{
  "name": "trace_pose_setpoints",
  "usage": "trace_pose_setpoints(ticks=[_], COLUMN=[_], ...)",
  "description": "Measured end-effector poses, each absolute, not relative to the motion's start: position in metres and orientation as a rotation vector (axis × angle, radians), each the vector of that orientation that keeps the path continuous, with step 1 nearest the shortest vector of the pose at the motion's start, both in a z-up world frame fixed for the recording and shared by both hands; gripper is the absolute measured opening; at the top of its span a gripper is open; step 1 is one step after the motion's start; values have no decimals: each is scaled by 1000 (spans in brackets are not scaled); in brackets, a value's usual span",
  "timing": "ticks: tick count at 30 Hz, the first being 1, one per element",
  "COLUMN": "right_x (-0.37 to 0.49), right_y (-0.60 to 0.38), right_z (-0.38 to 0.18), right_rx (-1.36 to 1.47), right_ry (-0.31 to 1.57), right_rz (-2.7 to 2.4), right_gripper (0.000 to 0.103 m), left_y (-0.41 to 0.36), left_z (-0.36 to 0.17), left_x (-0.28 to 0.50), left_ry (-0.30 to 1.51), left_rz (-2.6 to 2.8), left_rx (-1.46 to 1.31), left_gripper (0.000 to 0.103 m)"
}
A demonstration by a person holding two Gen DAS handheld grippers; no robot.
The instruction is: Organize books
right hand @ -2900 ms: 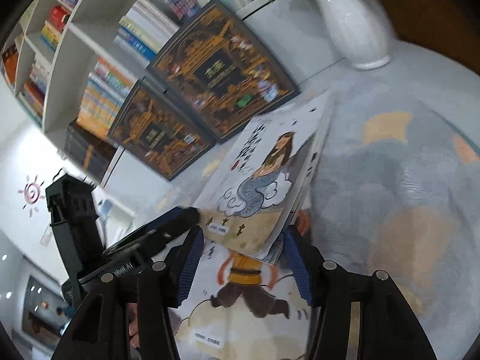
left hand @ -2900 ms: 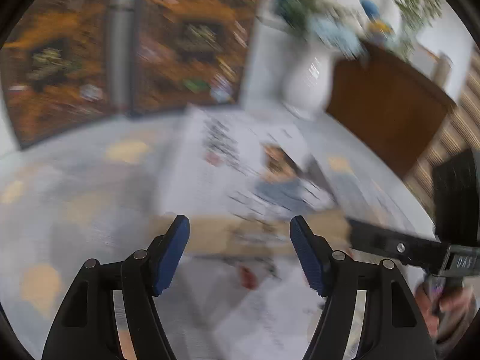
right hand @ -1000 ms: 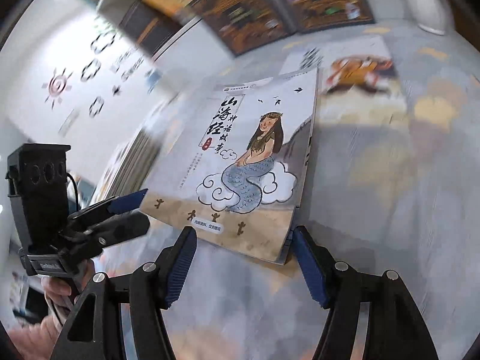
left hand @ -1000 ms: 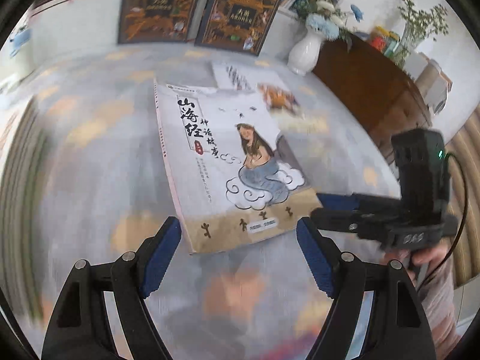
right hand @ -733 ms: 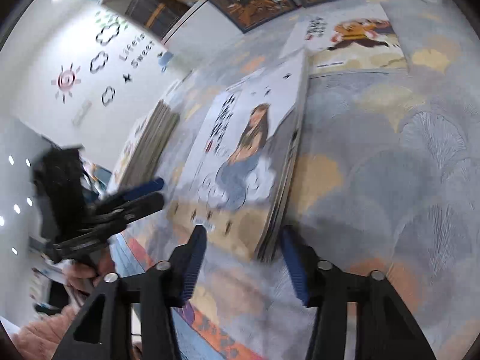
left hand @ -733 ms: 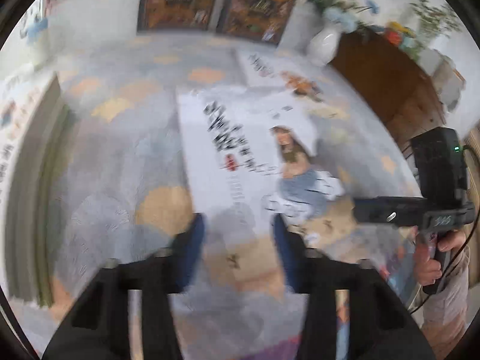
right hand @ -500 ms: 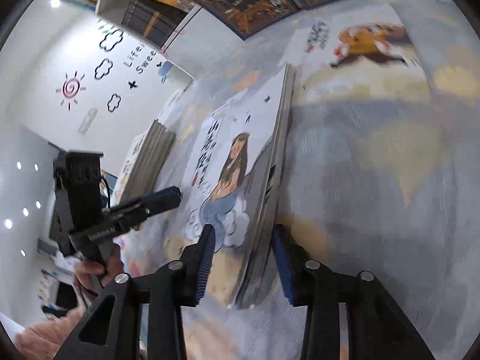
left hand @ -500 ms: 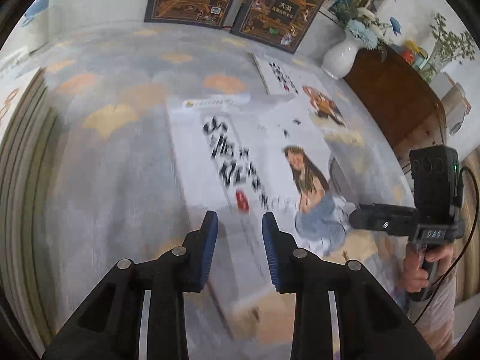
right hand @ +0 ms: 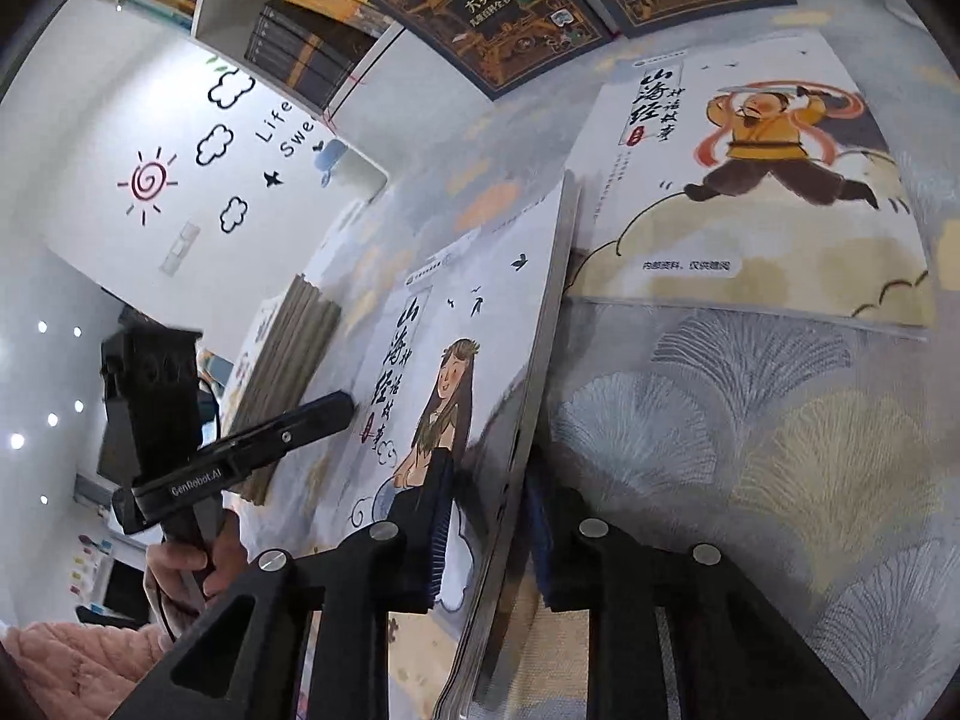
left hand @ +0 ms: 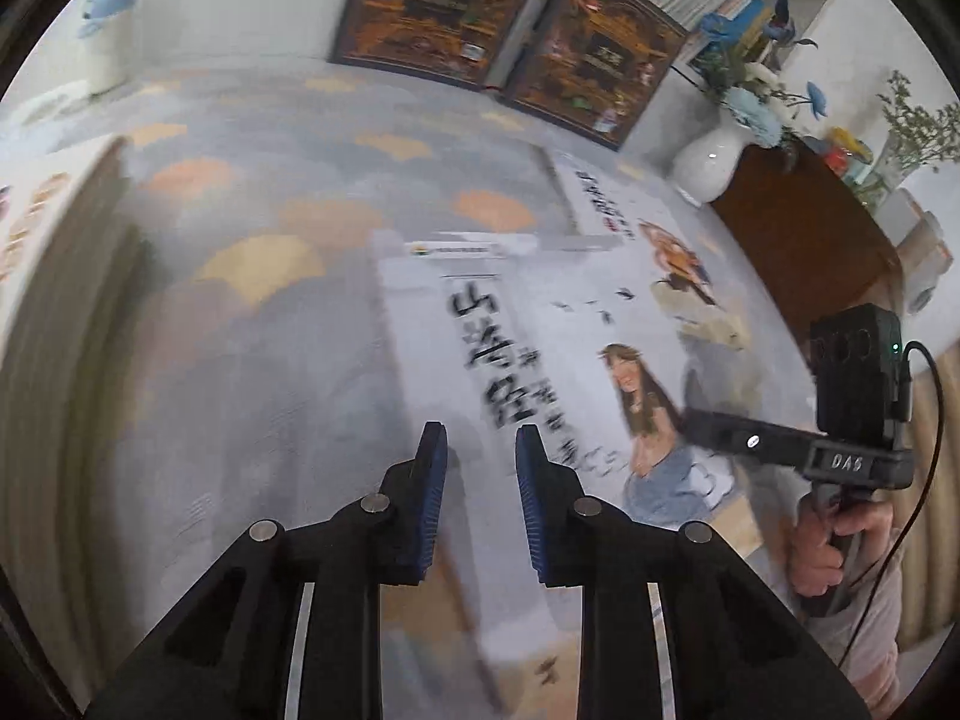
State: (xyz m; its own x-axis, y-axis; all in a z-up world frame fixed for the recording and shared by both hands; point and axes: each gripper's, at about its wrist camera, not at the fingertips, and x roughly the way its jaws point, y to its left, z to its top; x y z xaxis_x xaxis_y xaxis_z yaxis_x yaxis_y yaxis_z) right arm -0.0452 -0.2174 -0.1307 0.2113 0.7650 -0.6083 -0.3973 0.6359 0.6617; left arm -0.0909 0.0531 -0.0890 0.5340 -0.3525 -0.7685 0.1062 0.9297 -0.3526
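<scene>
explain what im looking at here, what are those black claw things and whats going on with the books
There is no robot here: a person holds a handheld gripper in each hand, each with a fisheye camera looking along its jaws. The left wrist view shows the left gripper, shut on the near-left edge of the mermaid-cover book. The right wrist view shows the right gripper, its jaws closing on that same book's open-page edge, which is tilted up off the patterned rug. A second book, with a leaping man on its cover, lies flat behind it.
</scene>
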Motion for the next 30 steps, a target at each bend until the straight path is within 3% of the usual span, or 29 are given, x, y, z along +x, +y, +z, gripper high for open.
trace_pose_setpoints(ticks=[8, 15, 19, 24, 30], right_x=[-44, -41, -45, -42, -45], right_y=[-222, -224, -223, -227, -222], right_z=[-133, -136, -134, -136, -124], right_rx=[411, 446, 450, 527, 575], right_ry=[1072, 1078, 1062, 1103, 1144], right_rz=[865, 831, 791, 748, 751], right_gripper=[21, 15, 14, 15, 15], left_y=[85, 71, 58, 75, 70], left_z=[-108, -104, -96, -97, -80], left_x=[-72, -71, -72, -69, -72], left_ry=[1044, 1036, 1045, 1076, 1052], left_rz=[-393, -341, -281, -344, -366], left_rx=[-511, -499, -422, -575, -559], left_gripper=[24, 24, 24, 24, 24])
